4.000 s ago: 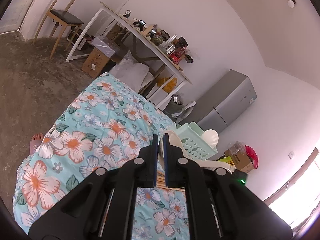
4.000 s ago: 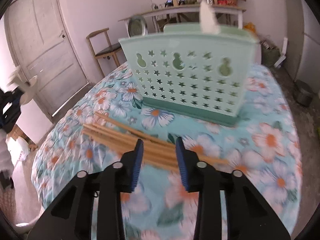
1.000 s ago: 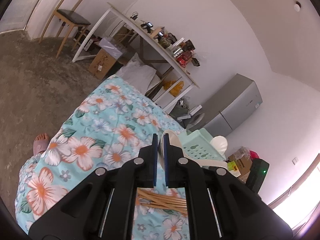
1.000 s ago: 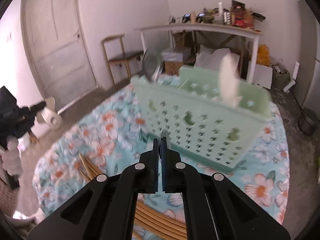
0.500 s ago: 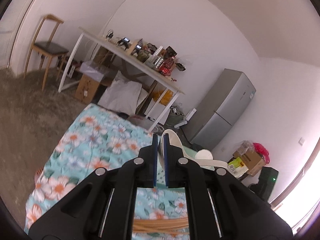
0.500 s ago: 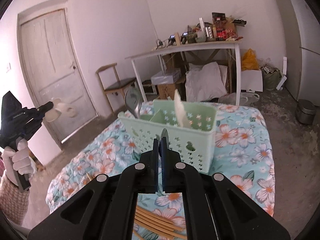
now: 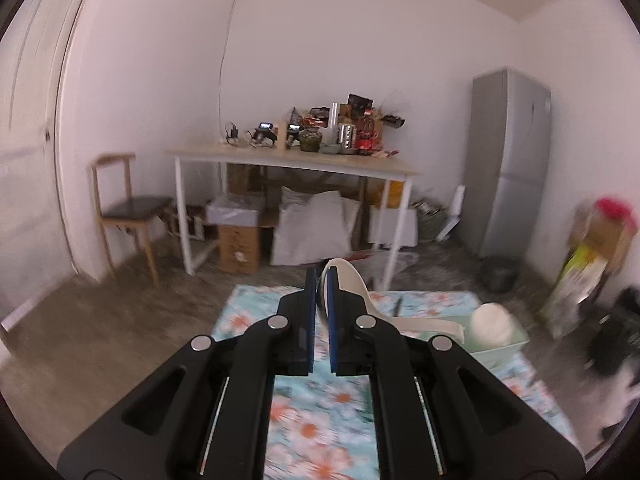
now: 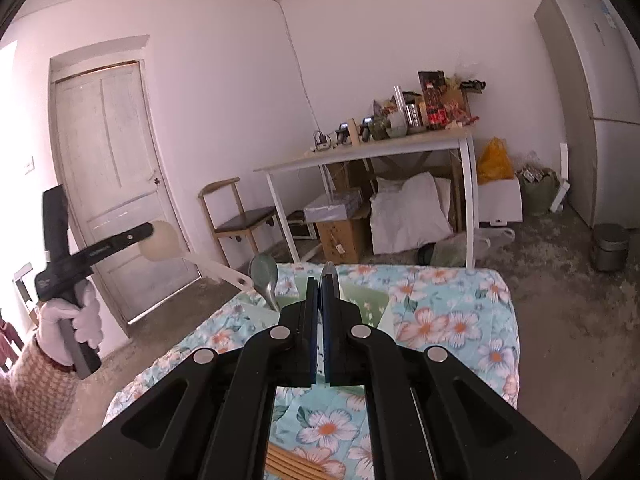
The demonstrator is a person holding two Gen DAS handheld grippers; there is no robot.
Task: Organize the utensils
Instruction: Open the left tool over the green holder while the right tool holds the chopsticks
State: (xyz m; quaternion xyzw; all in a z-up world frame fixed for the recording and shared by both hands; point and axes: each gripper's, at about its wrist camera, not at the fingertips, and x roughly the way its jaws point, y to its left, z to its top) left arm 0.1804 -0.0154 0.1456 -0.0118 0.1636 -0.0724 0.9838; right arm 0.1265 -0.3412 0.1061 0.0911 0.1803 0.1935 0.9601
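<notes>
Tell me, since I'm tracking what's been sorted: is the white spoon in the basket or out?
Out. The left gripper is shut on the white spoon, holding it in the air beside the table, away from the green basket.

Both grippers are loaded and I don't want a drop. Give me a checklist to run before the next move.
1. Left gripper shut on the white spoon: ok.
2. Right gripper shut on a thin metal utensil: ok; its kind, cannot tell.
3. Green holder in sight on the floral cloth: ok.
4. Free compartment for the white spoon: cannot tell.
5. Chopsticks put away: not ok, loose on the cloth.
</notes>
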